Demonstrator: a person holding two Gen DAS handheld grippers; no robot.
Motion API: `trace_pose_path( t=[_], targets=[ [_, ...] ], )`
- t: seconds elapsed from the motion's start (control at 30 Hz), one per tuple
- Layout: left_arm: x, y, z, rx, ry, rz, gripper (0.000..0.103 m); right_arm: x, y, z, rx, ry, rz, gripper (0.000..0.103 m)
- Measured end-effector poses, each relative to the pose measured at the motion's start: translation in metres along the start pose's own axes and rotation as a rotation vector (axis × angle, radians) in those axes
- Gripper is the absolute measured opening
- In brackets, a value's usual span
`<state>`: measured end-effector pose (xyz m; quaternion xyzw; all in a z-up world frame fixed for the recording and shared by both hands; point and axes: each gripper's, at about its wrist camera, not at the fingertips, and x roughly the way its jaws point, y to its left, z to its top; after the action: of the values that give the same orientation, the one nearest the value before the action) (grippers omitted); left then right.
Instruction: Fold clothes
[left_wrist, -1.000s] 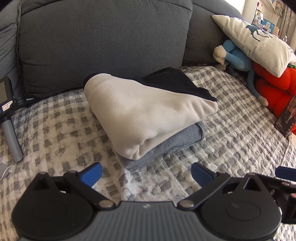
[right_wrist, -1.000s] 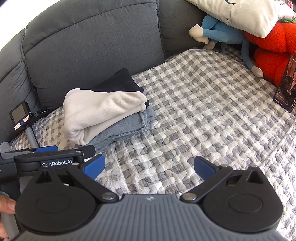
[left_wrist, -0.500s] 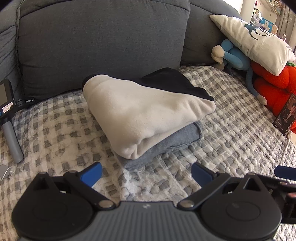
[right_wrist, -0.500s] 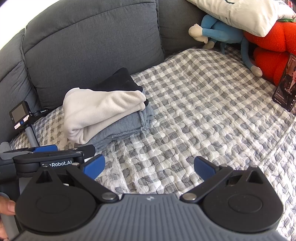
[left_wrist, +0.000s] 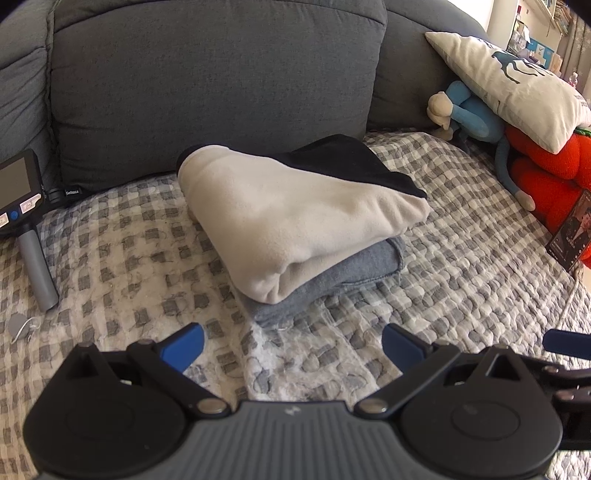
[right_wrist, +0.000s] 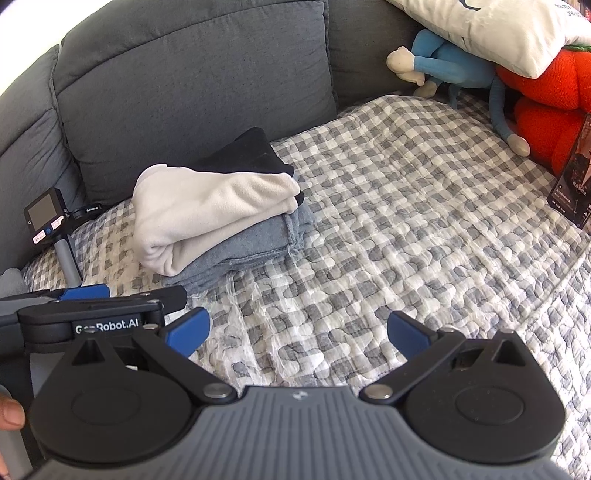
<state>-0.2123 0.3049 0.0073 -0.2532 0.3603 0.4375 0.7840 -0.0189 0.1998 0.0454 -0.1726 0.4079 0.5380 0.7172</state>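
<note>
A stack of folded clothes lies on the checked sofa cover. A cream fleece (left_wrist: 295, 221) is on top, a grey-blue garment (left_wrist: 332, 280) lies under it and a black one (left_wrist: 351, 162) lies behind. The stack also shows in the right wrist view (right_wrist: 207, 214). My left gripper (left_wrist: 291, 345) is open and empty, just in front of the stack. My right gripper (right_wrist: 299, 328) is open and empty, to the right of the stack. The left gripper's fingers (right_wrist: 85, 293) show at the left of the right wrist view.
A small screen device on a grey handle (left_wrist: 22, 206) lies at the left. A white pillow (left_wrist: 517, 85), a blue plush monkey (left_wrist: 469, 114) and a red plush (left_wrist: 546, 177) sit at the right. A dark booklet (left_wrist: 572, 232) leans there. The grey sofa back (left_wrist: 207, 74) is behind.
Both grippers have drifted slightly; the stack sits a little lower and to the left in the views. Nothing was gripped or released.
</note>
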Motion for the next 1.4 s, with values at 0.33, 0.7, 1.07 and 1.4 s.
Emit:
trace_pose_path(
  t=[0.33, 0.7, 1.07, 1.4],
  targets=[
    [-0.003, -0.001, -0.004, -0.007, 0.013, -0.006, 0.103, -0.008, 0.010, -0.003, -0.074, 0.001, 0.007, 0.103],
    [-0.005, -0.003, -0.005, -0.006, 0.013, 0.004, 0.103, -0.013, 0.008, -0.002, -0.074, -0.010, 0.007, 0.103],
    [-0.015, -0.003, -0.006, -0.023, 0.001, 0.012, 0.103, -0.034, 0.008, -0.005, -0.048, -0.055, 0.027, 0.103],
    [-0.017, -0.008, -0.008, -0.001, -0.018, 0.028, 0.103, -0.044, -0.015, -0.021, 0.051, -0.081, -0.035, 0.103]
  ],
)
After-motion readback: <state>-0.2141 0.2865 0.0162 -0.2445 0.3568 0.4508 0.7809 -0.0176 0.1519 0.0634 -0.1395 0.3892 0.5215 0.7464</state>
